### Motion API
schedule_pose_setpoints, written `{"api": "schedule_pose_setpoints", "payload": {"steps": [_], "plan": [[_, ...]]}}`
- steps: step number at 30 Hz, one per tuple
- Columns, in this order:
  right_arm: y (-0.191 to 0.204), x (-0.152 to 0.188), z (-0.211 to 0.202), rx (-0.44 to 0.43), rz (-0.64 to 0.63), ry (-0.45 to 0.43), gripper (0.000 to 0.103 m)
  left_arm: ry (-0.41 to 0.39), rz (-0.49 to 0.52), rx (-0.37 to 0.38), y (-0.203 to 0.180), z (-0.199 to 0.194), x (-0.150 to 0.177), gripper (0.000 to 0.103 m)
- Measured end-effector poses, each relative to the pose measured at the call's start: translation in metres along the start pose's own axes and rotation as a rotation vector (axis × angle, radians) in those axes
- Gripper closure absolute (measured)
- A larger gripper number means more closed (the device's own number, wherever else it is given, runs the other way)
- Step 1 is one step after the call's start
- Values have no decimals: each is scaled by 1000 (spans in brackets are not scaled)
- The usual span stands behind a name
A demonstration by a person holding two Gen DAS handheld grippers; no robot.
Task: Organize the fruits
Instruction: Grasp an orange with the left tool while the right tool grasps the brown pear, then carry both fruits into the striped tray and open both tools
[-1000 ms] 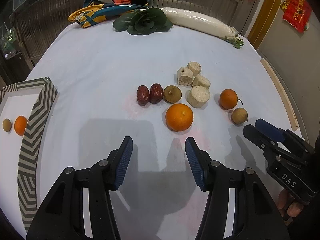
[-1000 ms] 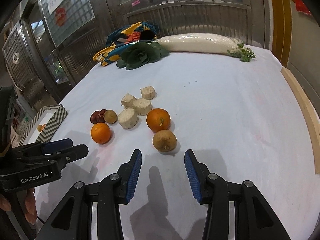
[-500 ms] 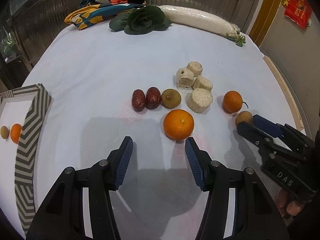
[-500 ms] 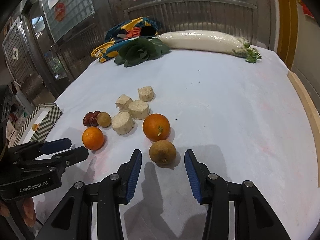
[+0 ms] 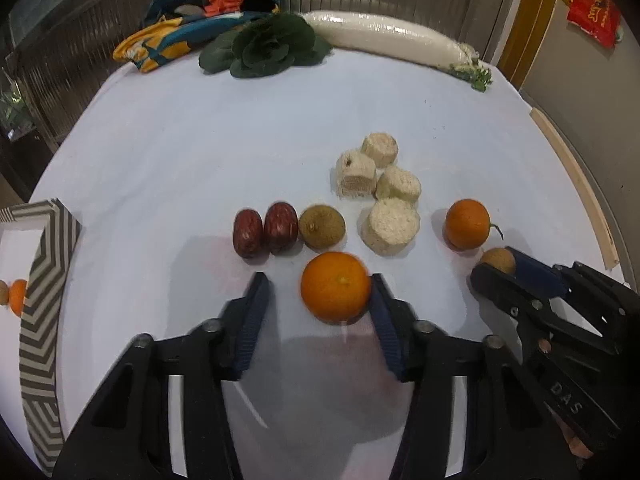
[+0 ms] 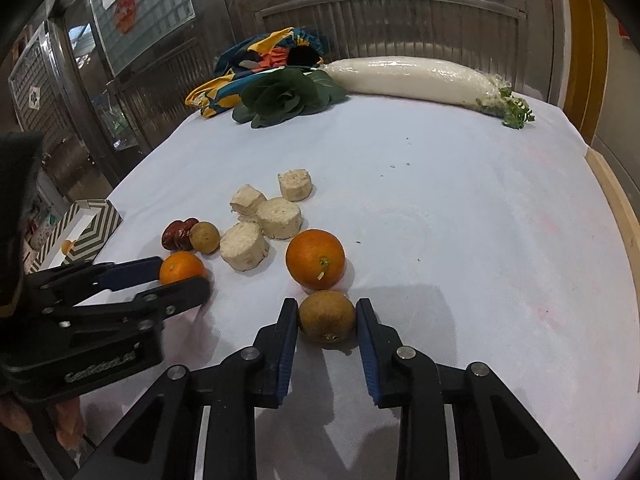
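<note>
My left gripper (image 5: 318, 292) is open around a large orange (image 5: 335, 286), which sits against the right finger; it also shows in the right wrist view (image 6: 182, 268). My right gripper (image 6: 326, 316) is open with a brown longan (image 6: 327, 316) between its fingers, on the cloth. A second orange (image 6: 315, 257) lies just behind that longan. Two red dates (image 5: 265, 229) and another longan (image 5: 321, 226) lie in a row ahead of the left gripper.
Several pale cut root chunks (image 5: 390, 225) sit mid-table. A striped tray (image 5: 44, 280) at the left edge holds a small orange and a longan. A white radish (image 5: 384, 38), a leafy green (image 5: 272, 46) and a coloured cloth (image 5: 192, 20) lie at the back.
Both grippers have moved forward. The large orange now sits between the left fingers and the longan between the right fingers. Both stay open.
</note>
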State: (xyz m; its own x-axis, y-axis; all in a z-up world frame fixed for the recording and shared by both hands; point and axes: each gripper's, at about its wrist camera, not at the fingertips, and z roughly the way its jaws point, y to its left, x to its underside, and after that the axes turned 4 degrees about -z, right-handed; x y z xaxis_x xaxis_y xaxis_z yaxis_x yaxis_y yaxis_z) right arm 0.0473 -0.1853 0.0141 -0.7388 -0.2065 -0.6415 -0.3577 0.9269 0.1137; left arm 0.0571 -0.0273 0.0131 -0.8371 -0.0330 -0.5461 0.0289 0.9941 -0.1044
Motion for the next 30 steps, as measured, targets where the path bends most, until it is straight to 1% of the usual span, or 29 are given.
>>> {"api": "schedule_pose_setpoints", "payload": {"steps": [1,6,10,17,30], "plan": [[0,1,-1,-1,-2,-1,75,0,2,-4,0,0,0,72],[5,3,-7,1,-6,-11,75,6,-10,22,6,-5,3,72],[15,7,-17,-3,-7,-28,75,-7,-15,22,14,-20,12,72],[43,14,-37,-33,-5,-66,75,-25,-42,25,35,-51,31,72],[106,15,-57,-97,-48,-98,75,-103,-78,-57,85,-104,57,72]]}}
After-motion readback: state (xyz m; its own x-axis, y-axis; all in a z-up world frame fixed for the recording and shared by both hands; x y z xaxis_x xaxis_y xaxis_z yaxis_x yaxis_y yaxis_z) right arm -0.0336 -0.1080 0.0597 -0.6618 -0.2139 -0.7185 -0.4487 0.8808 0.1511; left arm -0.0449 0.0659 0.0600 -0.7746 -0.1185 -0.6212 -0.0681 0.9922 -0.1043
